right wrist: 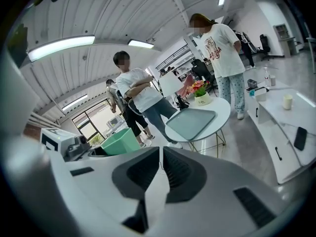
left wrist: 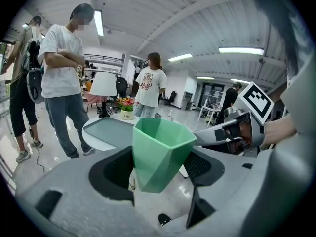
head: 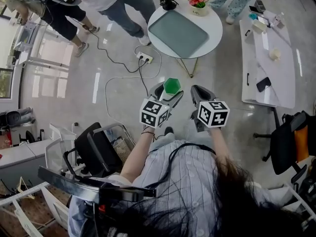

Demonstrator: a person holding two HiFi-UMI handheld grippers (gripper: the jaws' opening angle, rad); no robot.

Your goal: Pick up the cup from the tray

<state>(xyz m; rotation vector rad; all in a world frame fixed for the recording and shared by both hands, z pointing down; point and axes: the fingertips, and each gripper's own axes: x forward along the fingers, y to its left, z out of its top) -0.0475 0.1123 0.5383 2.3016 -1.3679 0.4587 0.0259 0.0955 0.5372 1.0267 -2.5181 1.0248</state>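
A green faceted cup (left wrist: 160, 152) sits upright between the jaws of my left gripper (left wrist: 160, 169), which is shut on it and holds it in the air. In the head view the cup (head: 171, 86) shows at the tip of the left gripper (head: 168, 94), well short of the grey-green tray (head: 178, 32) on the round white table (head: 212, 38). The tray is bare. My right gripper (head: 197, 97) hangs beside the left one, shut with nothing between its jaws (right wrist: 161, 169). The cup (right wrist: 120, 141) and the tray (right wrist: 192, 122) also appear in the right gripper view.
A flower pot (head: 198, 1) and a black object (head: 168, 3) stand on the round table. A long white table (head: 269, 58) with a phone (head: 263, 84) is at right. Standing people (head: 106, 1), a power strip (head: 144, 58) with cables, and office chairs (head: 289, 142) surround me.
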